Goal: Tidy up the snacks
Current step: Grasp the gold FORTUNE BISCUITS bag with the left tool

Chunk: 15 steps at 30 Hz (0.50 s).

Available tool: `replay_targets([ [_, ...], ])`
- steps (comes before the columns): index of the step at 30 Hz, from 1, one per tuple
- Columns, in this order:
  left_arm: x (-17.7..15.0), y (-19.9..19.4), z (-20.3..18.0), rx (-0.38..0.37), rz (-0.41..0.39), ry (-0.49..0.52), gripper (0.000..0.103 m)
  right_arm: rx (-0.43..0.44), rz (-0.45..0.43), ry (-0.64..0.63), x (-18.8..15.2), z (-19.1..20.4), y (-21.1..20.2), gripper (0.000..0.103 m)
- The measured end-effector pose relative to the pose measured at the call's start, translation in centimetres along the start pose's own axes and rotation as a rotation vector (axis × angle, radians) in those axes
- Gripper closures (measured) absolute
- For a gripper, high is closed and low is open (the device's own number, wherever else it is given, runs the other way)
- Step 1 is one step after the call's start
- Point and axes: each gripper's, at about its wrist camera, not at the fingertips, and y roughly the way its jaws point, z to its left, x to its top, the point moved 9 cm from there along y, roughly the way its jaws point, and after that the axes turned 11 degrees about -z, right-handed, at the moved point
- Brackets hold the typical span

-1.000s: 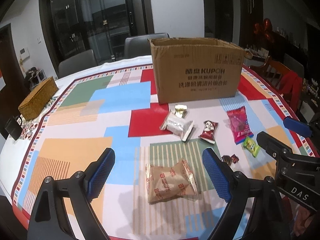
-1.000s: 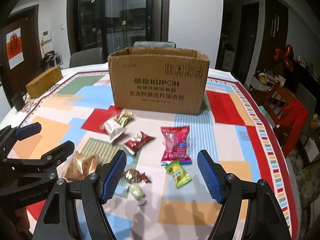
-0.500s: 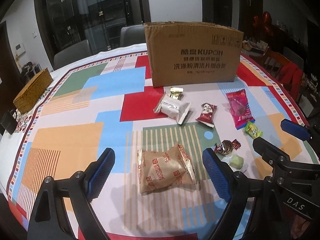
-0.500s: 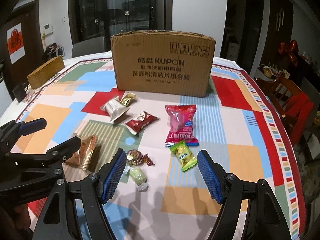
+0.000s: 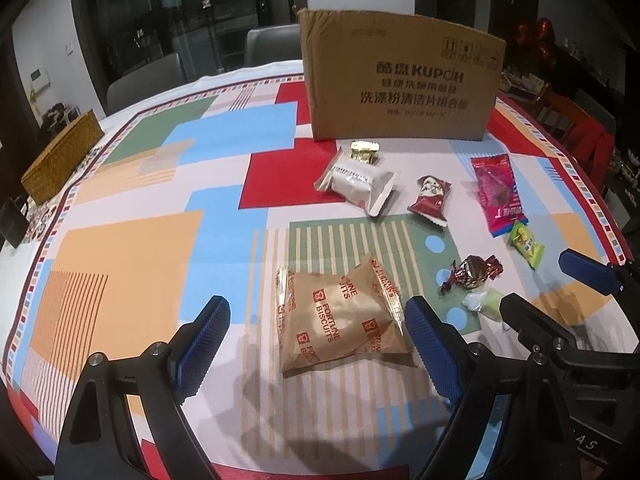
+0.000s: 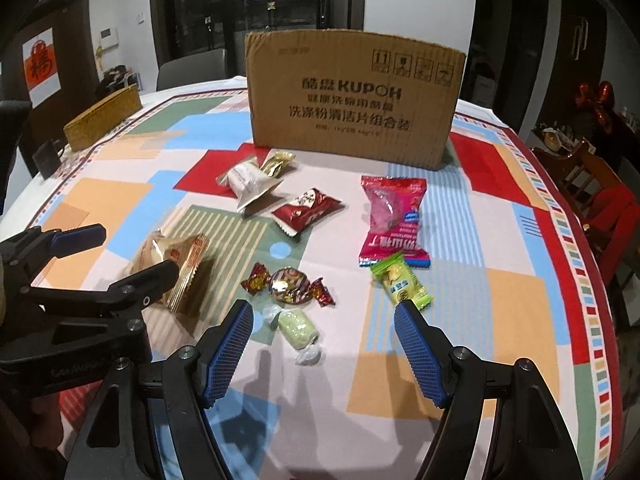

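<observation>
We hold both claws apart, empty: left gripper (image 5: 316, 344) frames the tan crinkly foil biscuit packet (image 5: 340, 316) at lower centre, right gripper (image 6: 324, 344) the pale green wrapped candy (image 6: 294, 326); both look light and slippery, so we should grip their middles.

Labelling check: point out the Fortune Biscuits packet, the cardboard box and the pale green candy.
Fortune Biscuits packet (image 5: 340, 316), left wrist view, front centre.
Cardboard box (image 6: 352, 96), right wrist view, printed front.
Pale green candy (image 6: 296, 326), right wrist view, middle.

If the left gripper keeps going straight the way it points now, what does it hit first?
Most likely the tan Fortune Biscuits packet: it lies on the tablecloth between the open left gripper fingers, nearer the right-hand pad. Nothing stands in between, though depth is hard to judge in the fisheye view.
</observation>
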Motion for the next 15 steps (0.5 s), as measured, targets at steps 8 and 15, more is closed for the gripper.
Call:
replay_targets([
  [8,-0.7,0.9,0.1,0.002,0.025,-0.009,0.013,0.005,0.031,-0.002,-0.7,0.0,0.9,0.029],
  [15,-1.0,1.6,0.2,0.001,0.041,-0.017,0.014,0.012,0.046,-0.011,-1.0,0.3,1.5,0.035],
])
